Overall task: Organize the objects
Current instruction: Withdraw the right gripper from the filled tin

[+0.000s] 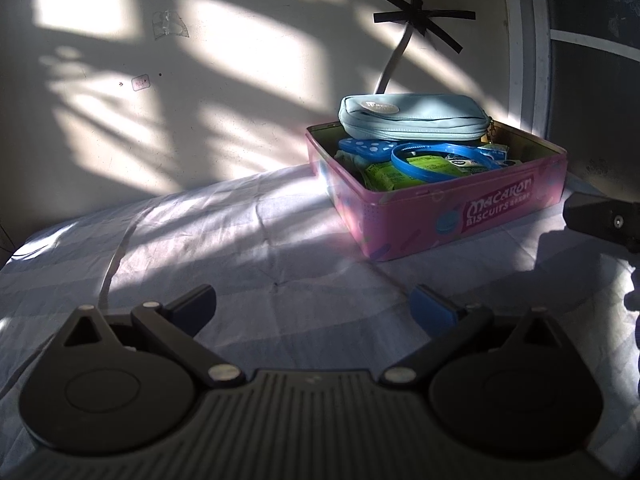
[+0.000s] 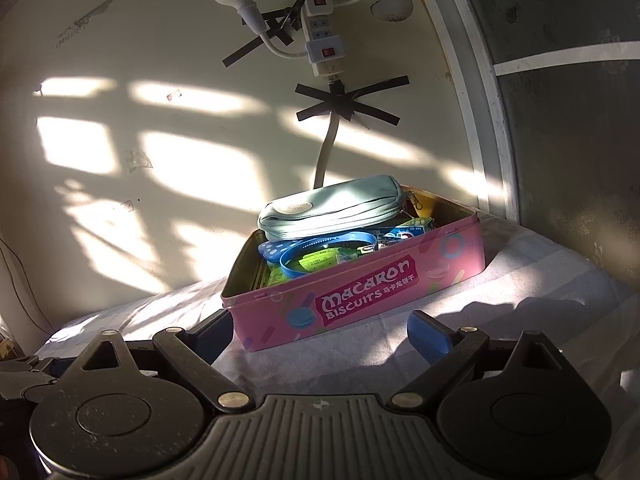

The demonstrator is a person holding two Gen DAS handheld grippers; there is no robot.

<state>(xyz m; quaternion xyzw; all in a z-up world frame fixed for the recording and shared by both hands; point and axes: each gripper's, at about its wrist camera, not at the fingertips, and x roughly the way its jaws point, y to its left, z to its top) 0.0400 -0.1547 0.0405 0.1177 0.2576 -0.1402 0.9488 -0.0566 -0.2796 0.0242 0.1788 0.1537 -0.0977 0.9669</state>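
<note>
- My left gripper hangs spread and empty over bare bedsheet; my right gripper likewise.
- The pink biscuit tin sits far right near the wall, lidless, a pale blue pouch topping it.

Both wrist cameras face the open pink rectangular biscuit tin and the wall behind it; the right looks from nearer, the left from farther left.

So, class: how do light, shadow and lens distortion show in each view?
Left wrist view: sun patches streak the cream wall, the open left claw sits in shade. Right wrist view: sunlight hits the pink macaron biscuit tin; the white door frame bows from fisheye distortion.
</note>
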